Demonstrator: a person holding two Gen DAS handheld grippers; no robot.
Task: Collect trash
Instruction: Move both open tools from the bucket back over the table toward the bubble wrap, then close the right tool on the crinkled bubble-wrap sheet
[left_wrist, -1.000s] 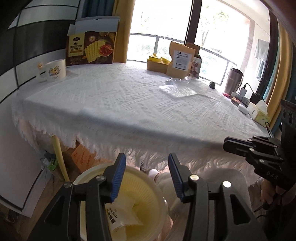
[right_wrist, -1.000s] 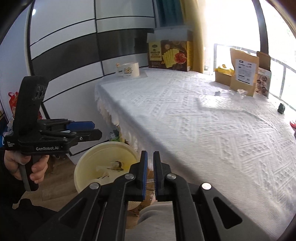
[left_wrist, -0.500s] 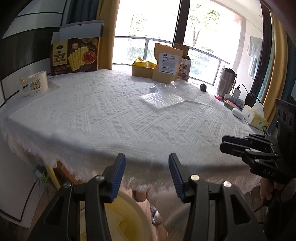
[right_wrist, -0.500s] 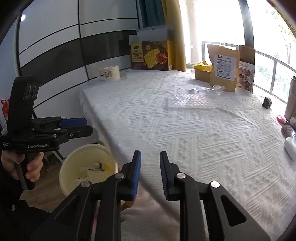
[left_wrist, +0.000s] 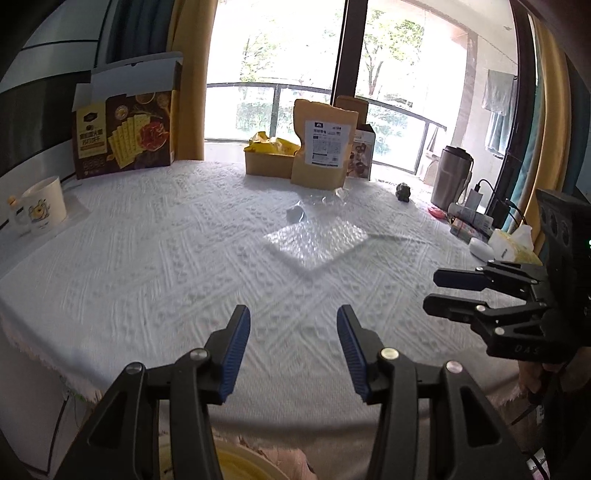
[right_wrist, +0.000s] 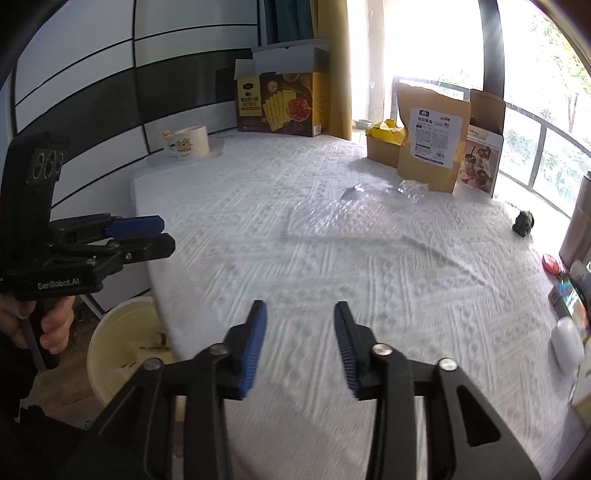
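Clear plastic wrappers (left_wrist: 317, 201) (right_wrist: 410, 190) lie crumpled on the white tablecloth (left_wrist: 155, 266) in front of a brown paper pouch (left_wrist: 323, 146) (right_wrist: 430, 136). A flat clear bubble sheet (left_wrist: 317, 243) (right_wrist: 332, 225) lies nearer, mid-table. My left gripper (left_wrist: 293, 343) hovers open over the near table edge, nothing between its blue pads. My right gripper (right_wrist: 300, 341) is over the table beside it, its jaws opening and empty. A cream trash bin (right_wrist: 125, 343) stands on the floor at the table's left side; its rim (left_wrist: 243, 467) shows below my left gripper.
Along the back stand a cracker box (left_wrist: 125, 136), a small cardboard box with yellow wrapping (left_wrist: 271, 155) and a mug (left_wrist: 40, 205). On the right edge are a steel tumbler (left_wrist: 450, 177), a small dark figurine (left_wrist: 403, 192), a tissue pack (left_wrist: 513, 245) and chargers.
Both grippers have moved up from over the bin to above the table. The right gripper's jaws went from shut to wide apart. The left stayed open.
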